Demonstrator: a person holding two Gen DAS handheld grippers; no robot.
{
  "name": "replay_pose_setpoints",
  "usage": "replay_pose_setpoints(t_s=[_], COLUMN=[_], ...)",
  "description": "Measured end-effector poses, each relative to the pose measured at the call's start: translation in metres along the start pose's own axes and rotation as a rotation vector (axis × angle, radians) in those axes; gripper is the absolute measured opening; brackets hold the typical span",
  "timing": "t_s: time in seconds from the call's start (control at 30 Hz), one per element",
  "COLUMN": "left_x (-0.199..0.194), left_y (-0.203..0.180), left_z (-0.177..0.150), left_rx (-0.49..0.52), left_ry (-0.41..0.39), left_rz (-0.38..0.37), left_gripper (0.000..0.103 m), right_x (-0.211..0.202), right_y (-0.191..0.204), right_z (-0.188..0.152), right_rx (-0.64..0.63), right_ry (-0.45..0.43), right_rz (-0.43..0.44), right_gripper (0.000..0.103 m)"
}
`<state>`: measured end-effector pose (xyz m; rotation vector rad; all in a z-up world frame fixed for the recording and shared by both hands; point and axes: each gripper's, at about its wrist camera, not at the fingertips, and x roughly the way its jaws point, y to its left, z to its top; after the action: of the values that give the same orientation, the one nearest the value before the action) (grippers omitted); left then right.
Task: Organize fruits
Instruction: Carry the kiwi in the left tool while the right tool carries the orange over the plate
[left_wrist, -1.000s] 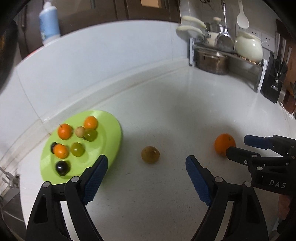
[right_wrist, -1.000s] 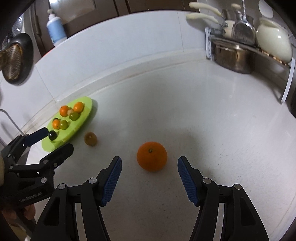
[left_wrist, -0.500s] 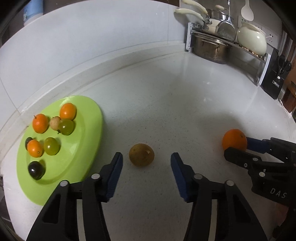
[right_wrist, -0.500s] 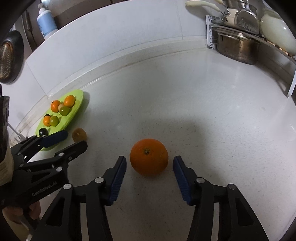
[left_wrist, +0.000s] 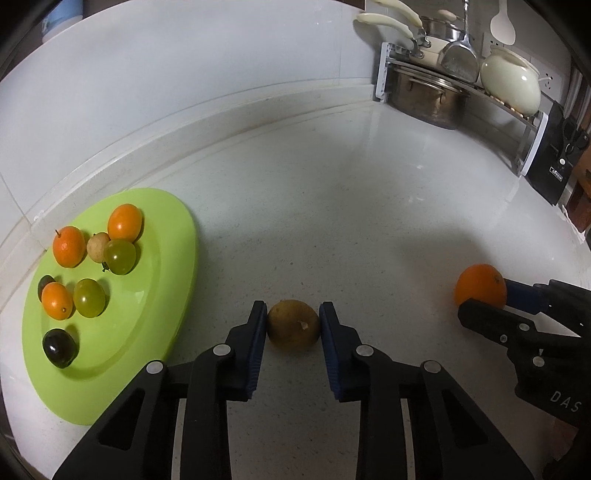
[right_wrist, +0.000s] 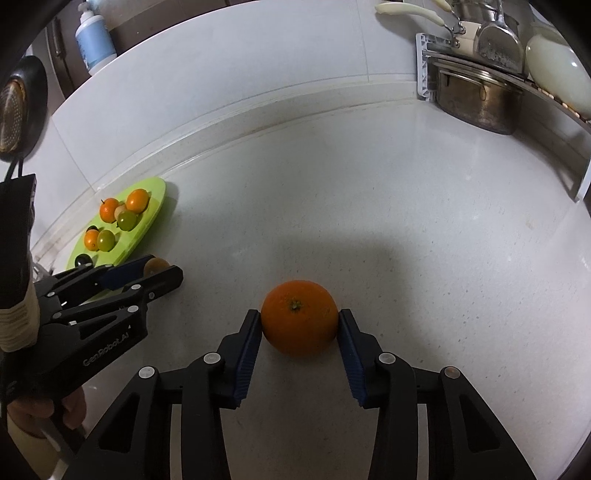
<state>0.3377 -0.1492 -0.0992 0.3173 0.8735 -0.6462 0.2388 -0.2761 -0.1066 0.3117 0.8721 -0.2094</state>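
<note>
My left gripper (left_wrist: 293, 325) is shut on a small brown round fruit (left_wrist: 293, 329) that rests on the white counter, both blue pads touching it. My right gripper (right_wrist: 300, 325) is shut on a large orange (right_wrist: 300, 316), also on the counter. A green plate (left_wrist: 162, 280) to the left holds several small fruits: orange kumquats, green grapes, a dark grape and a pale one. In the right wrist view the plate (right_wrist: 155, 199) lies far left, behind the left gripper (right_wrist: 162, 271). The orange (left_wrist: 480, 286) and the right gripper (left_wrist: 487, 302) show at the right of the left wrist view.
A rack (left_wrist: 384, 74) with a steel pot (left_wrist: 424, 96), a white pot (left_wrist: 511, 86) and utensils stands at the back right corner. A black box (left_wrist: 554, 162) sits beside it. A blue soap bottle (right_wrist: 94, 40) stands on the ledge at the back left.
Both grippers have moved forward and closed: the left jaws now touch the brown fruit, the right jaws now touch the orange. The fruits have stayed on the counter.
</note>
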Motion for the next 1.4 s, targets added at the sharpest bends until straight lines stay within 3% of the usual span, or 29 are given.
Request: replay_pose_setpoints(t_s=[0.13, 0.6, 1.4], left_x=[-0.008, -0.070, -0.163], left_y=[0.000, 0.008, 0.032], left_z=[0.000, -0.013, -0.038], left_rx=[-0.006, -0.044, -0.215], left_ry=[-0.015, -0.094, -0.235], left_rz=[-0.019, 0.022, 0.191], left_gripper=[0.029, 0.029, 0.029], right_x=[-0.003, -0.032, -0.089], right_y=[0.003, 0.019, 0.075], right_z=[0.001, 0.002, 0.022], right_rx=[-0.012, -0.087, -0.324], right_ry=[-0.011, -0.069, -0.232], right_rz=[0.002, 0.072, 0.224], right_gripper=[0.043, 0.043, 0.043])
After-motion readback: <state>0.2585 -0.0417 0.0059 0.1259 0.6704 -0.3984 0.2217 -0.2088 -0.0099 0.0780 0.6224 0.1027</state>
